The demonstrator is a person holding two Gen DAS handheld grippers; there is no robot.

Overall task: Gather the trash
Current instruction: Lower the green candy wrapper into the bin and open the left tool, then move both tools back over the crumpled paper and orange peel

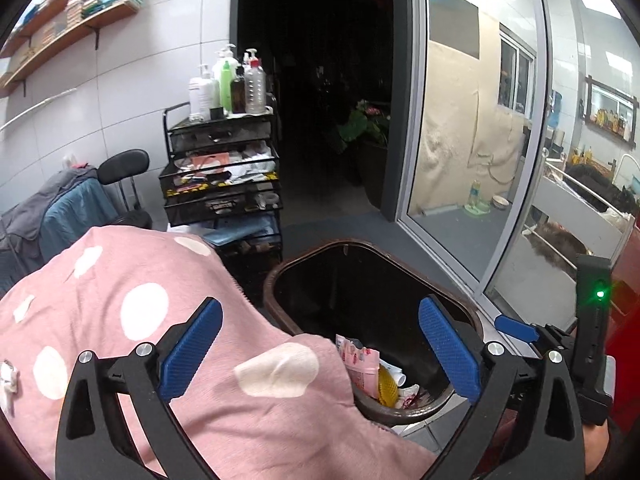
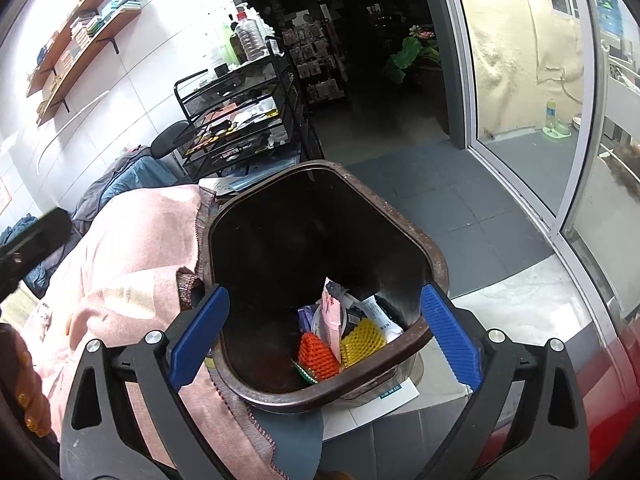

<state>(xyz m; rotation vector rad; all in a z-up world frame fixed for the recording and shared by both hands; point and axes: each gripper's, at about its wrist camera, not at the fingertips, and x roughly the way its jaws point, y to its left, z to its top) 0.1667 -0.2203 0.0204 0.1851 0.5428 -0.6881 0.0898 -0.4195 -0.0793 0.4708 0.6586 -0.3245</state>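
The left gripper (image 1: pixel 320 352) gapes wide and empty above a pink spotted cloth (image 1: pixel 132 320) that covers the near-left rim of the brown trash bin (image 2: pixel 438 258). The right gripper (image 2: pixel 324 344), equally wide and empty, straddles the bin's near rim (wrappers (image 2: pixel 334 322) and foam netting (image 2: pixel 362 342) lie inside). A black mesh cart (image 1: pixel 224 168) stands behind.

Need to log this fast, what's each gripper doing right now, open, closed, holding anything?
Left gripper: open, nothing between its pads, over the pink spotted cloth.
Right gripper: open, empty, above the brown trash bin.
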